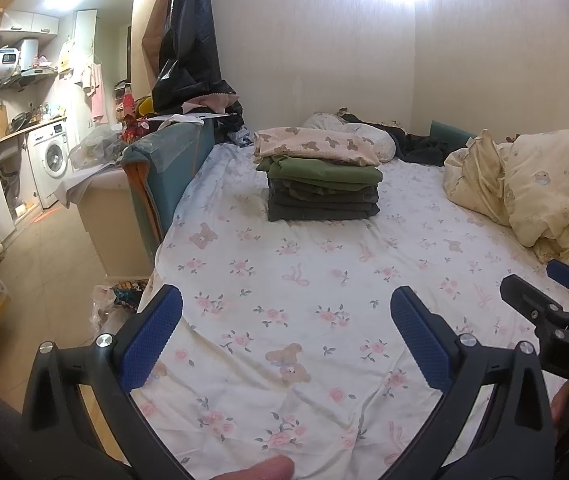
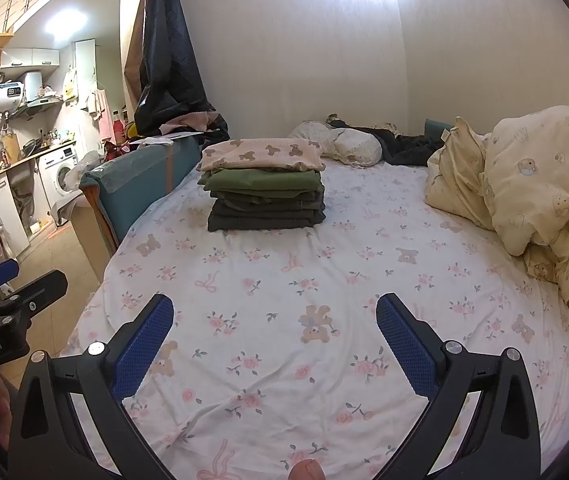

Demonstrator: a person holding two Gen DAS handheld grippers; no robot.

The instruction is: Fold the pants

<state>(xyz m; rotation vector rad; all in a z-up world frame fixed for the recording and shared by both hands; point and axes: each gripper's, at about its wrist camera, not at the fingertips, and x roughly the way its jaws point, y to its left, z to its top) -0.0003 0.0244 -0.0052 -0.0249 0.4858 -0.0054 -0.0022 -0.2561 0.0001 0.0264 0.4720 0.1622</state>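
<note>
A stack of folded pants point(image 1: 321, 175) sits on the far middle of the bed; it also shows in the right wrist view point(image 2: 265, 188). The top piece is pink with brown bears point(image 1: 316, 145), under it green and dark grey ones. My left gripper point(image 1: 286, 306) is open and empty above the near part of the flowered bedsheet point(image 1: 308, 292). My right gripper point(image 2: 274, 314) is open and empty too, beside the left one; it shows at the right edge of the left wrist view point(image 1: 540, 288). The left gripper shows at the left edge of the right wrist view point(image 2: 24, 276).
A crumpled yellow duvet point(image 2: 532, 184) lies on the bed's right side. Pillows and dark clothes point(image 2: 384, 140) lie at the head by the wall. A teal padded bed end point(image 1: 172, 160) and a cabinet stand on the left, then the kitchen floor and a washing machine point(image 1: 50, 156).
</note>
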